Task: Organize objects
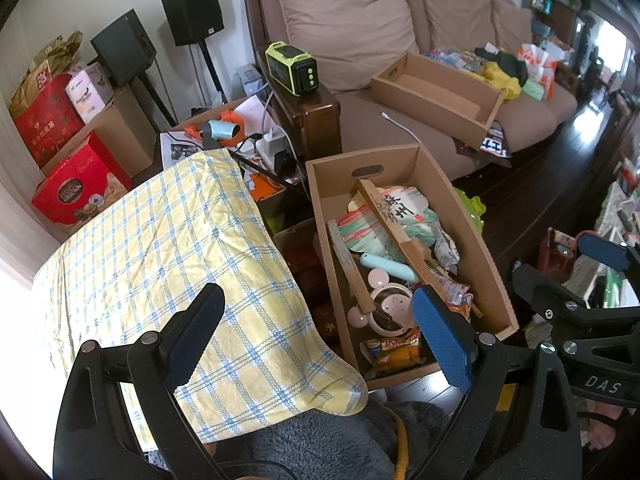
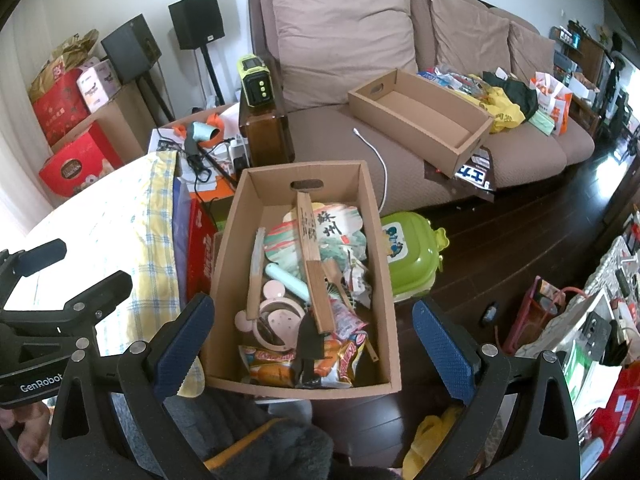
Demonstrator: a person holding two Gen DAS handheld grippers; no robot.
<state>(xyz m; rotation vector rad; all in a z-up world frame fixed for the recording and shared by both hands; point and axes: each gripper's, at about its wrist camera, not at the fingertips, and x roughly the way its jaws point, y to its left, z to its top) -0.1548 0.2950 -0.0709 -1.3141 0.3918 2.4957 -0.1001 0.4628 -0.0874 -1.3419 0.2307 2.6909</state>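
Both grippers spread wide, empty, touching nothing.
Left gripper (image 1: 320, 340) hangs over the checked cloth (image 1: 160, 264); right gripper (image 2: 310, 344) hangs above the near end of the full cardboard box (image 2: 384, 280) on the floor: fans, snack packets, pink case inside. Second cardboard box (image 2: 420, 120), bare inside, sits on the sofa (image 2: 340, 152), well apart from both.

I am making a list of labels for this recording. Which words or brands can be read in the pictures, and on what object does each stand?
"GenRobot": on the left tool body.
"DAS": on the right tool body.
"COLLECTION": on the red gift box; the word above it is blurred.
"苏州": on the paper fan in the cardboard box.
Snack packets: print too blurred.
Red bag: characters too small.
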